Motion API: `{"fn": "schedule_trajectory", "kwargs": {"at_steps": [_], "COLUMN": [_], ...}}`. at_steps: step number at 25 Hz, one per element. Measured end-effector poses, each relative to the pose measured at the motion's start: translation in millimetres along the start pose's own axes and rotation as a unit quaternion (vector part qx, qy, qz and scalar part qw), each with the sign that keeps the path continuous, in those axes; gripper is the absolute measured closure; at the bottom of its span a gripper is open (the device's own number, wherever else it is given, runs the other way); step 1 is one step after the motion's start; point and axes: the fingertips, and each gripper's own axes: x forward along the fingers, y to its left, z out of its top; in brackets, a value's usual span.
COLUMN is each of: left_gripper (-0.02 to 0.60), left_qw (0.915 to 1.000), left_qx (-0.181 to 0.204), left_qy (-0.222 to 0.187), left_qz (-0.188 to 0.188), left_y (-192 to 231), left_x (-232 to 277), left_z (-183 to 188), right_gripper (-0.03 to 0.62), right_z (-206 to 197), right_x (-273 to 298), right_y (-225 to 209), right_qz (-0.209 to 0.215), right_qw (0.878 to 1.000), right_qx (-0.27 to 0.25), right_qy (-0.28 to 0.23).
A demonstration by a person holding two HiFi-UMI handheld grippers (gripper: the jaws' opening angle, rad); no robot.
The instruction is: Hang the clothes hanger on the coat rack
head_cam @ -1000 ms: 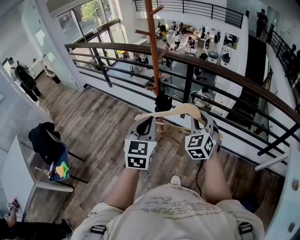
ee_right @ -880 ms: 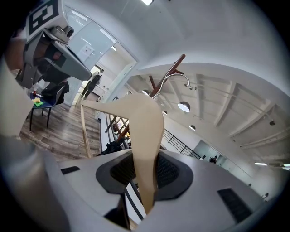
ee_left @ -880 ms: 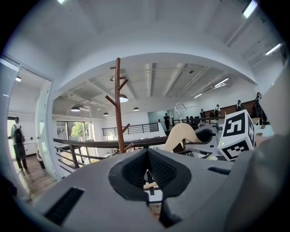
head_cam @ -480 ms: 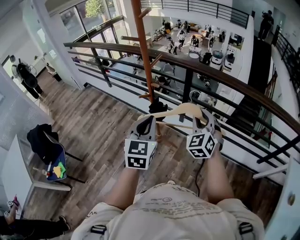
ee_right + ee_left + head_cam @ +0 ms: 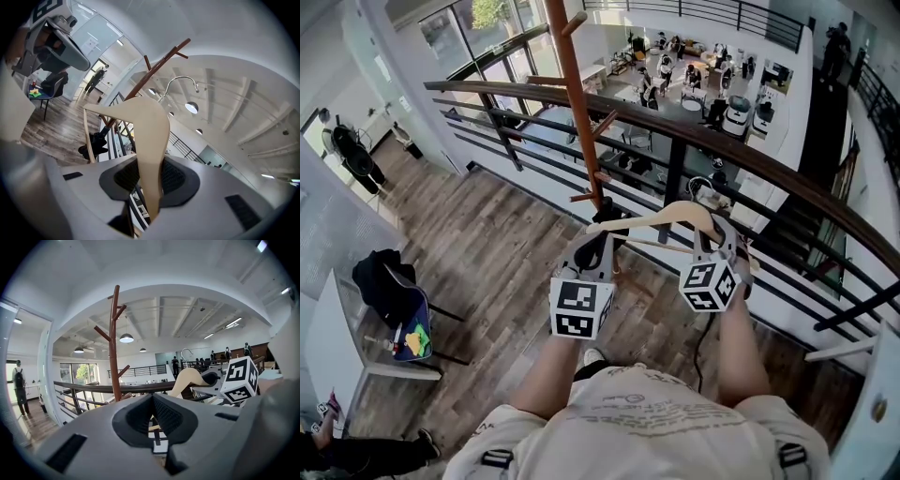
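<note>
The step in hand looks to be the carry toward the rack, with the hanging itself not yet done; the clothes hanger (image 5: 661,217) is held level between both grippers, in the air in front of the person's chest and above the wooden floor (image 5: 487,253); the coat rack (image 5: 572,103) stands just beyond it, on the near side of the railing (image 5: 750,159).

The right gripper (image 5: 712,236) is clamped on the hanger's right shoulder, and the right gripper view shows the pale wood pinched between its dark pads; the left gripper (image 5: 602,240) has its jaws drawn close on a thin pale piece of wood, which I judge to be the hanger's left end.

The hanger's metal hook (image 5: 180,79) stands up and away from the person, near the rack's trunk but apart from it; no peg is inside its curve.

The next move probably calls for lifting the hanger until the hook clears a peg (image 5: 605,122), easing it forward, then lowering it so the hook settles over that peg; both grips should hold firm until the hook bears the weight; a tilted hanger may let the hook slide off the sloping peg.
</note>
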Motion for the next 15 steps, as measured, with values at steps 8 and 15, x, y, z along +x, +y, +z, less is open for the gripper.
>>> {"fn": "schedule_trajectory", "kwargs": {"at_steps": [8, 15], "left_gripper": [0.578, 0.578], "left_qw": [0.9995, 0.9987], "left_qx": [0.001, 0.005], "left_qy": [-0.012, -0.021], "left_qz": [-0.029, -0.045], "left_y": [7.9, 36.9], "left_x": [38.8, 72.6], "left_z": [7.7, 15.4], "right_gripper": [0.488, 0.488], "right_z": [-10.0, -7.5], "right_x": [26.9, 62.1], "right_y": [-19.0, -38.9], "right_qz": [-0.033, -0.07], "right_qw": [0.999, 0.995], "right_qx": [-0.014, -0.006], "right_qy": [0.032, 0.065]}}
